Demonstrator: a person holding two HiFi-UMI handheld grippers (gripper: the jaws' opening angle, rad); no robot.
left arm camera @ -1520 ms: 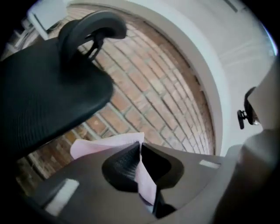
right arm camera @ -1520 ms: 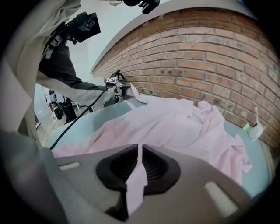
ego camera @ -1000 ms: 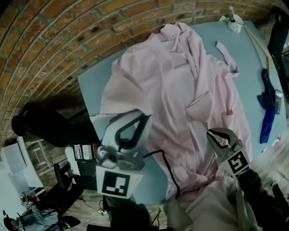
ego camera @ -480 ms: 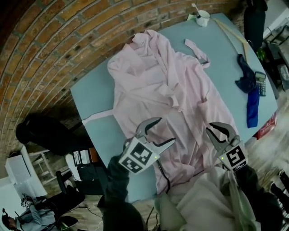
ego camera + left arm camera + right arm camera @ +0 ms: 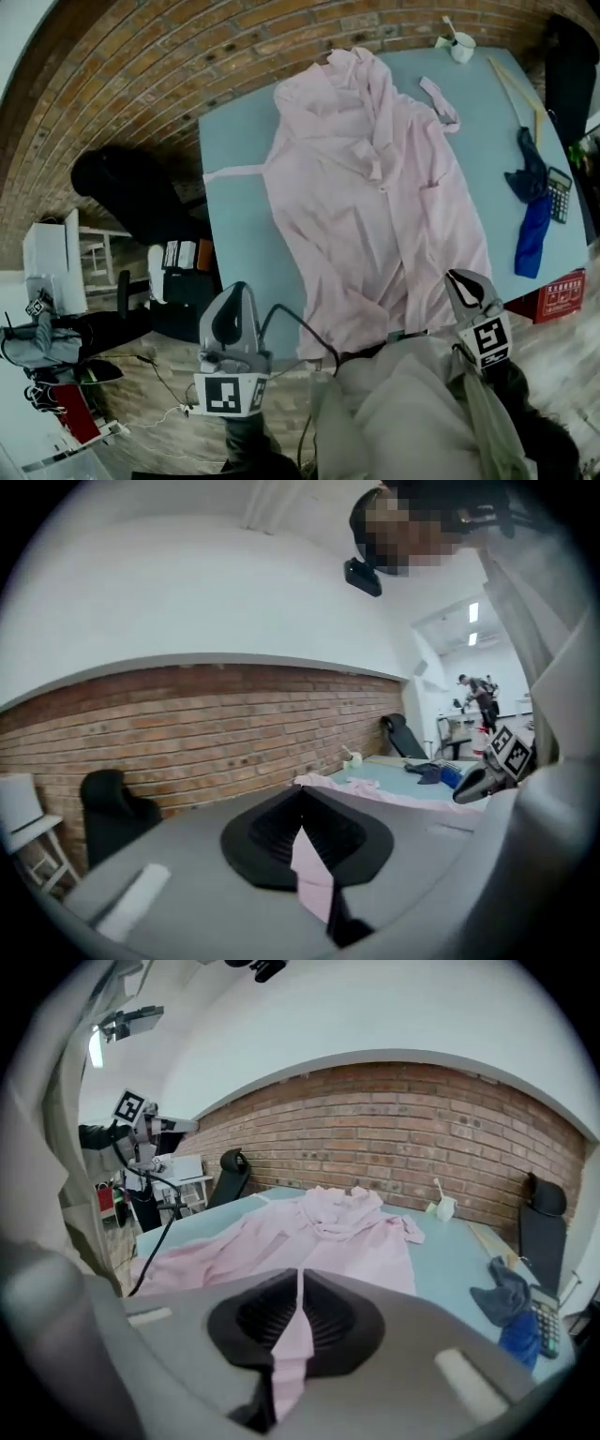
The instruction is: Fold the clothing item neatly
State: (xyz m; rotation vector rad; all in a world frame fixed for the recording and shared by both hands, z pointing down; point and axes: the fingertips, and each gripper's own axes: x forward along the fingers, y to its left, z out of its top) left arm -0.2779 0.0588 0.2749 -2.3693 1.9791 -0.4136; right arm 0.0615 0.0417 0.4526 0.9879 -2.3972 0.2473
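Fingers of both grippers just closed on thin pink robe

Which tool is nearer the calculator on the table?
Right. The right tool, jaws just closed further on the pink garment, is at the table edge below-left of the calculator. The left tool hangs off the opposite side, much farther away.

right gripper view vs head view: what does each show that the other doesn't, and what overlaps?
Right gripper view only: the right tool seen along its own jaws, which have just been closing and now pinch a strip of the pink garment.

Head view only: the red box by the near right corner of the table, and the right tool from outside, at the garment's near hem.

Both: the garment spread on the table, the white cup, the blue cloth and the calculator.
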